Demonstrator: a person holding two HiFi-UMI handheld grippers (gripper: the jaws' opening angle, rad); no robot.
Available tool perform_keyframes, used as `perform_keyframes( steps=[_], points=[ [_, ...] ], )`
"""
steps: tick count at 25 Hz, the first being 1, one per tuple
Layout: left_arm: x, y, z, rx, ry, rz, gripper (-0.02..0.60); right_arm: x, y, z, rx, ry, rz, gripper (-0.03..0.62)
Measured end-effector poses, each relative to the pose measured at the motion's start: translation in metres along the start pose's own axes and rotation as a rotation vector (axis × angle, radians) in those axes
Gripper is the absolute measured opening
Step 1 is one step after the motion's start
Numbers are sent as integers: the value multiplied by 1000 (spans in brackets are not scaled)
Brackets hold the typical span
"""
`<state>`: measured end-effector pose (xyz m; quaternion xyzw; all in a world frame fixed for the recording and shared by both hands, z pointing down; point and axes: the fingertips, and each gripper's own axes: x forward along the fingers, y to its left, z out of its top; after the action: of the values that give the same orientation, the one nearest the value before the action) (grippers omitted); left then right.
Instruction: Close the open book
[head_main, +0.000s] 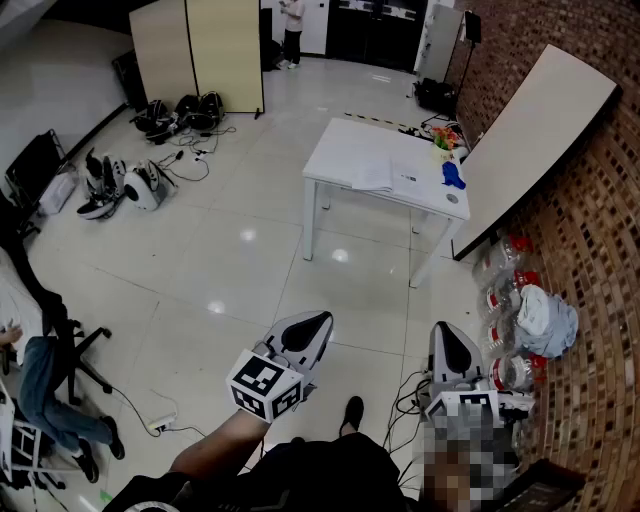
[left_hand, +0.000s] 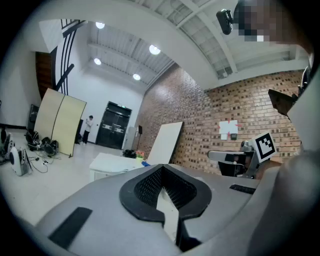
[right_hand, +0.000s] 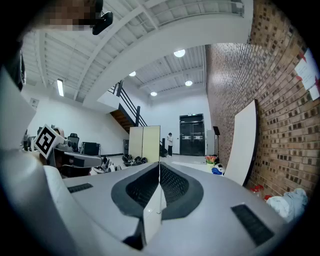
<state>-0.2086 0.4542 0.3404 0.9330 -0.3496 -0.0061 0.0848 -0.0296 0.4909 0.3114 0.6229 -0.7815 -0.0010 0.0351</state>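
Person is standing well back from the white table (head_main: 345, 150), both grippers held out level at about waist height; nothing is being worked yet. The open book (head_main: 392, 178) is lying flat on the tabletop with its pages up, toward the right end, near a blue object (head_main: 453, 176) and a small bunch of flowers (head_main: 445, 138) by the far right corner. It is well apart from both tools, so the task looks unstarted. Left gripper (head_main: 322, 318) is pointing ahead toward the table. In the left gripper view its jaws (left_hand: 162, 169) are meeting at the tips with nothing between them. Right gripper (head_main: 447, 328) is sitting beside it, also aimed forward, and in the right gripper view its jaws (right_hand: 159, 164) are pressed together and are likewise empty. Judging by this, the jaws are being kept closed and level simply as a carrying posture for the walk in; no grip is needed yet. The book is lying near the table's near edge, which should be making it reachable from the open floor side. A closed fingertip could probably be enough to lift and flip one cover over.
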Motion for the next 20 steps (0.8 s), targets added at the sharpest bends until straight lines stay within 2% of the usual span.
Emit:
perform_keyframes(
  steps=[10, 20],
  points=[
    [127, 10, 20, 9, -17, 63, -5, 72, -111, 10, -18, -22, 48, 2],
    [219, 20, 20, -2, 34, 97, -5, 138, -191, 5, -32, -19, 101, 2]
  ],
)
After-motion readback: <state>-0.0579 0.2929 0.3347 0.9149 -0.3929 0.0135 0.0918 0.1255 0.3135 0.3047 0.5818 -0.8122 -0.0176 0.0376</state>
